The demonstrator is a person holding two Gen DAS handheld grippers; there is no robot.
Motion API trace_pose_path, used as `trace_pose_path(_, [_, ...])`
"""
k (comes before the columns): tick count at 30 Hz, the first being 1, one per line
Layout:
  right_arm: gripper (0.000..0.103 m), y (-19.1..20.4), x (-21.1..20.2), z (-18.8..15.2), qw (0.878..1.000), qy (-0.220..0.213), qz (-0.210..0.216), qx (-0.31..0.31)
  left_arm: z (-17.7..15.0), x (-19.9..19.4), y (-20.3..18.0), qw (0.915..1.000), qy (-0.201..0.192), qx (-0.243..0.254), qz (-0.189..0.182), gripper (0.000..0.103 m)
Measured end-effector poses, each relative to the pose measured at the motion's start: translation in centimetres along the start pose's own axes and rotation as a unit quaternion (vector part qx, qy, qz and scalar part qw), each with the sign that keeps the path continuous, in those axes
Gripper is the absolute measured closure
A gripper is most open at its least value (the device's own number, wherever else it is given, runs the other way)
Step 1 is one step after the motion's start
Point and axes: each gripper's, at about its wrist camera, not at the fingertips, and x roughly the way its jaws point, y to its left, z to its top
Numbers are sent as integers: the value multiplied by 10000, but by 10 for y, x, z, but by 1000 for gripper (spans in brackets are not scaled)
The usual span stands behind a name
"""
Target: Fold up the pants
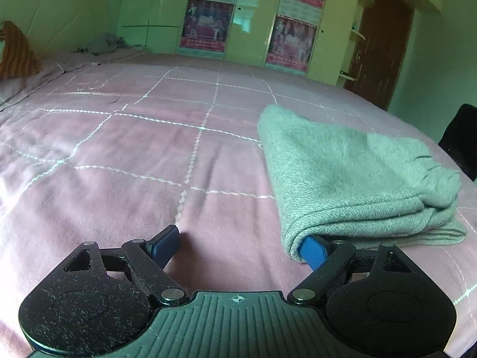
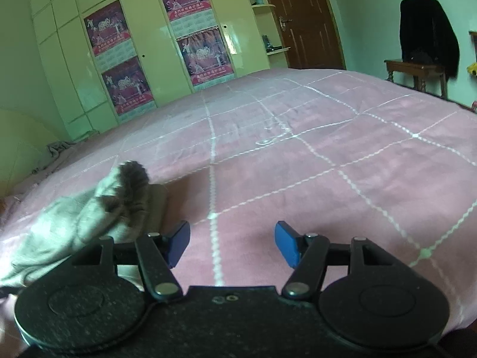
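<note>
On the pink quilted bed (image 1: 143, 149), toward its near edge, the grey pants (image 1: 351, 179) lie already doubled into a thick, layered bundle, with the gathered waistband end bunched at the side nearer the right hand-held gripper (image 2: 232, 243). The left hand-held gripper (image 1: 238, 243) sits low over the cover with its jaws spread wide; one blue pad (image 1: 313, 250) is tucked under the bundle's near folded corner while the other rests apart on bare quilt, so nothing is pinched. The right hand-held gripper also stands open, over bare cover just beside the pants (image 2: 89, 217), holding nothing. The step in hand looks like a last fold or a tidy of the bundle. To do it well, I would slide the tucked pad further under so that all the layers sit between the jaws before closing, since a shallow bite would likely lift only the top layer and let the fold spill. The right one should take the waistband end at a matching depth, then both should lift and carry across together, keeping the edges lined up.
</note>
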Motion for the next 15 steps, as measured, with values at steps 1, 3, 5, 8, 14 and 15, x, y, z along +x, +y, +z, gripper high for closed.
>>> trace_pose_path(1, [40,6,-1,1,9999,-9,126,33,0,0,1,10000,12,-65,-20,18])
trace_pose_path(3, [42,23,2,2,9986,19,519,86,-2,1,2,9999,18,-135,-40,18])
trace_pose_path(5, [48,47,11,1,9956,153,926,32,-3,4,0,9999,9,-131,-34,18])
trace_pose_path(8, [57,76,26,0,9924,262,1195,-87,-3,10,1,9998,-43,-196,-54,17])
trace_pose_path(14, [87,106,56,4,9930,492,1023,-338,-3,18,-2,9999,-34,-163,-9,17])
trace_pose_path(15, [87,109,57,5,9919,495,1096,-416,-3,17,-2,9998,-73,-193,2,17])
